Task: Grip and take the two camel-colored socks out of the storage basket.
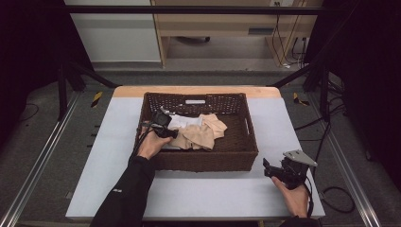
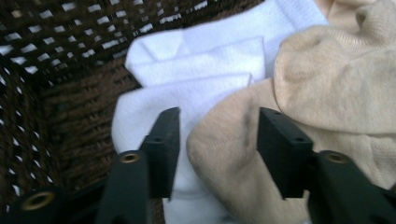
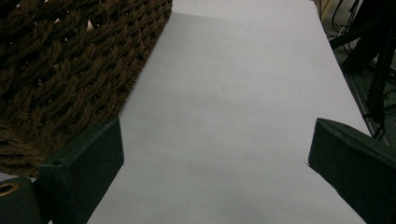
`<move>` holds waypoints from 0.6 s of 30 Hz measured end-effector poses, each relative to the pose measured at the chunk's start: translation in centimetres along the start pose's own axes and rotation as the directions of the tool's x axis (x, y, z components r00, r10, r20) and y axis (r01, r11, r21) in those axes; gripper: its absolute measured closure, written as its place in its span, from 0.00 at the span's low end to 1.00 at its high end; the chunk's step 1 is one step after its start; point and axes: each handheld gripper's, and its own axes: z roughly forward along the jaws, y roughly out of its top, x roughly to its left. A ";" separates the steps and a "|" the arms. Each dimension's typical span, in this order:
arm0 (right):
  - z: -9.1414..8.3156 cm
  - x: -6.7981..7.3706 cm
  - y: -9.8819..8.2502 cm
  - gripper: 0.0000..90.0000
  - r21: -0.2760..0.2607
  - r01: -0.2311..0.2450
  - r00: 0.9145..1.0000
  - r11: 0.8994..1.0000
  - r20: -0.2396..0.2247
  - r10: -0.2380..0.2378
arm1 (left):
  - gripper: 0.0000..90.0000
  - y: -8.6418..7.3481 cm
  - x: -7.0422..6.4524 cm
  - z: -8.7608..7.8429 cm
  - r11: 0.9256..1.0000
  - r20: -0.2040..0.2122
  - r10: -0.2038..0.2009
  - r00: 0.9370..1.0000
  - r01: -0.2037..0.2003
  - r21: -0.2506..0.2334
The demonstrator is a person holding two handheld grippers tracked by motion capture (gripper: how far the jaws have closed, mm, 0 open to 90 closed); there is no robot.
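A dark brown wicker basket stands in the middle of the table and holds a beige sock pile and a white sock. My left gripper reaches into the basket's left side. In the left gripper view the jaws stand apart, with the rounded end of a beige sock between them. That sock lies on the white sock, and the pads do not press on it. My right gripper rests open on the table by the basket's front right corner, with nothing between its jaws.
The grey table top stretches away along the basket's right wall. Dark frame legs and cables stand off the table's right side. The basket's woven inner wall is close on the left gripper's left.
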 end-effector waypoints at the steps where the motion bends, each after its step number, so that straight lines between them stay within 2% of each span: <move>1: 0.0 0.0 0.0 0.04 -0.001 0.001 1.000 1.000 0.000 -0.001 | 0.61 0.0 0.0 0.0 1.000 0.002 -0.001 1.000 0.001 0.005; 5: -0.1 0.0 0.0 0.04 -0.001 -0.002 1.000 1.000 -0.001 0.002 | 0.80 0.0 0.1 -0.2 0.999 0.026 -0.011 1.000 0.010 0.033; 9: 0.0 0.0 0.0 0.04 0.003 0.000 1.000 1.000 0.000 0.000 | 0.92 0.0 0.1 -0.4 0.999 0.044 -0.012 0.999 0.010 0.033; 11: -0.1 0.0 0.0 0.04 0.001 -0.003 1.000 1.000 0.000 0.003 | 0.93 0.1 0.1 -0.6 1.000 0.043 -0.011 0.999 0.011 0.008; 13: -0.1 0.0 0.0 0.04 0.001 -0.004 1.000 1.000 0.001 0.004 | 0.93 0.2 0.2 -1.4 0.998 0.053 -0.016 0.998 0.018 -0.052; 14: -0.1 0.0 0.0 0.04 0.001 -0.004 1.000 1.000 0.001 0.004 | 0.93 0.2 0.2 -1.4 0.998 0.053 -0.016 0.998 0.018 -0.052; 16: -0.1 -0.1 -0.1 0.04 0.002 -0.003 1.000 1.000 0.002 0.003 | 0.94 0.1 0.4 -1.9 0.993 0.066 -0.025 0.997 0.033 -0.116; 17: -0.1 -0.1 -0.1 0.04 0.002 -0.003 1.000 1.000 0.002 0.003 | 0.94 0.1 0.5 -2.4 0.985 0.079 -0.033 0.996 0.046 -0.166; 18: -0.1 -0.1 -0.1 0.04 0.002 -0.003 1.000 1.000 0.002 0.003 | 0.94 0.1 0.5 -2.4 0.985 0.079 -0.033 0.996 0.046 -0.166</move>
